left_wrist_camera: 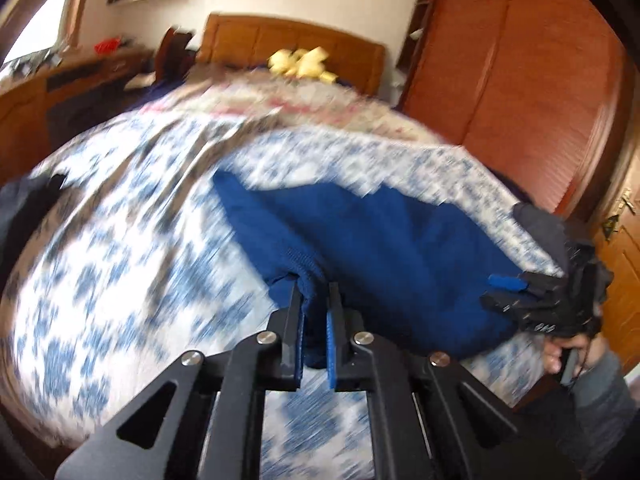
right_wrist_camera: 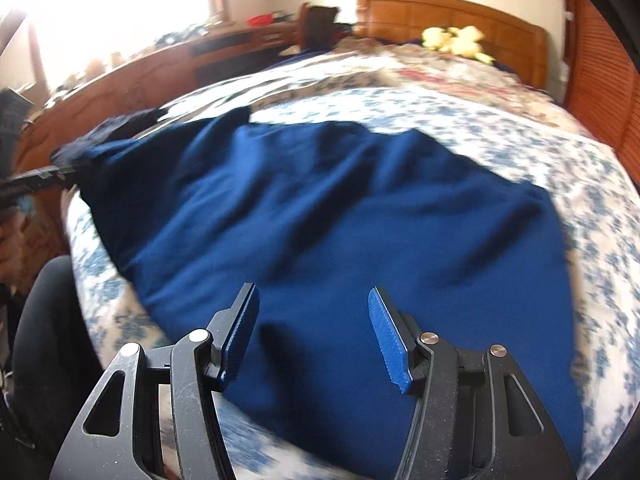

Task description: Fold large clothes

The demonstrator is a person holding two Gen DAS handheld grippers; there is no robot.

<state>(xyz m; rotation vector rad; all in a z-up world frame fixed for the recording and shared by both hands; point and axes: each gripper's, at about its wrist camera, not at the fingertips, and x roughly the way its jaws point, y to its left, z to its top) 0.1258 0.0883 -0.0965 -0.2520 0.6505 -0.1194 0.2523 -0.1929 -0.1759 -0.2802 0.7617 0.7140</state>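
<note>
A large dark blue garment point(right_wrist_camera: 320, 216) lies spread on a bed with a blue-and-white floral cover point(right_wrist_camera: 592, 184). In the left wrist view my left gripper point(left_wrist_camera: 314, 292) is shut on a bunched edge of the blue garment point(left_wrist_camera: 380, 248), which stretches away to the right. My right gripper point(right_wrist_camera: 312, 300) is open and empty, with its jaws wide apart just above the garment's near edge. The right gripper also shows in the left wrist view point(left_wrist_camera: 516, 292), at the garment's far right end. The left gripper shows at the left edge of the right wrist view point(right_wrist_camera: 60, 174).
A wooden headboard point(right_wrist_camera: 452, 12) and a yellow plush toy point(right_wrist_camera: 456, 42) are at the far end of the bed. A wooden dresser point(right_wrist_camera: 172, 64) runs along the left, a wooden wardrobe point(left_wrist_camera: 520, 64) on the right. Dark clothes point(left_wrist_camera: 24, 208) lie at the bed's left edge.
</note>
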